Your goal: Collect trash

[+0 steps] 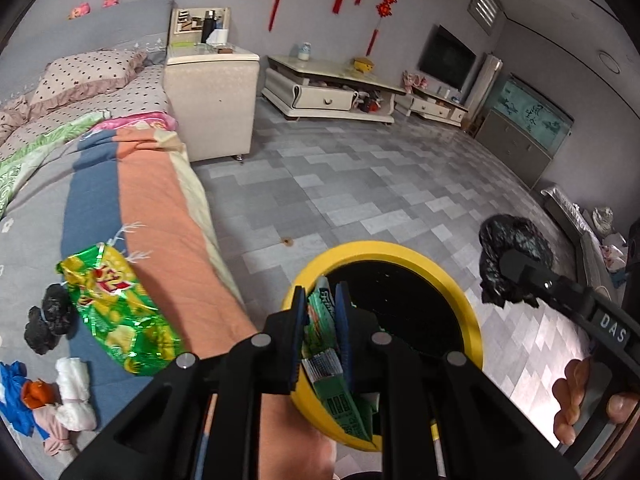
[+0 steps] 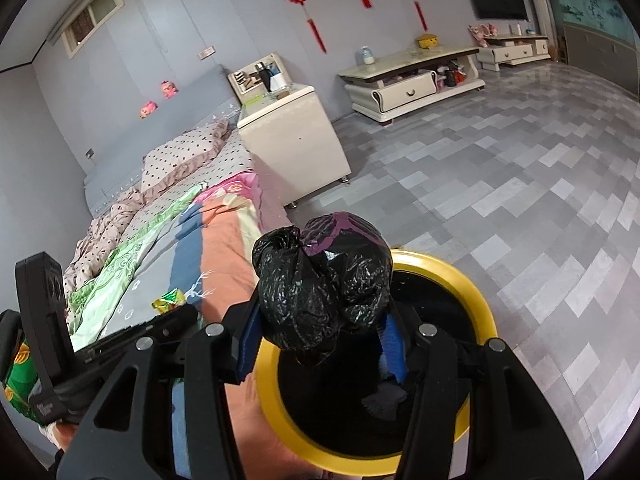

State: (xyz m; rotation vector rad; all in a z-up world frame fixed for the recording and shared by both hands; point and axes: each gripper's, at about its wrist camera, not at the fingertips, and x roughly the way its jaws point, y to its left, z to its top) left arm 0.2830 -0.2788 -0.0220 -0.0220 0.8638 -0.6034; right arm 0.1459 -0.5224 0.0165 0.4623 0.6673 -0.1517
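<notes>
A yellow bin (image 1: 468, 312) with a black inside stands on the floor beside the bed; it also shows in the right wrist view (image 2: 472, 276). My left gripper (image 1: 322, 300) is shut on a green wrapper (image 1: 326, 344) and holds it over the bin's near rim. My right gripper (image 2: 320, 336) is shut on a knotted black plastic bag (image 2: 324, 288) above the bin's opening; the bag also shows in the left wrist view (image 1: 512, 252). On the bed lie a green-yellow snack bag (image 1: 120, 316), a black bag (image 1: 50, 320) and white crumpled tissue (image 1: 76, 396).
The bed (image 1: 160, 208) with an orange and blue cover fills the left. A cream nightstand (image 1: 212, 96) stands at its head. A low TV cabinet (image 1: 332, 88) lines the far wall. Grey tiled floor (image 1: 380, 184) lies beyond the bin. Blue and orange scraps (image 1: 20, 396) lie on the bed.
</notes>
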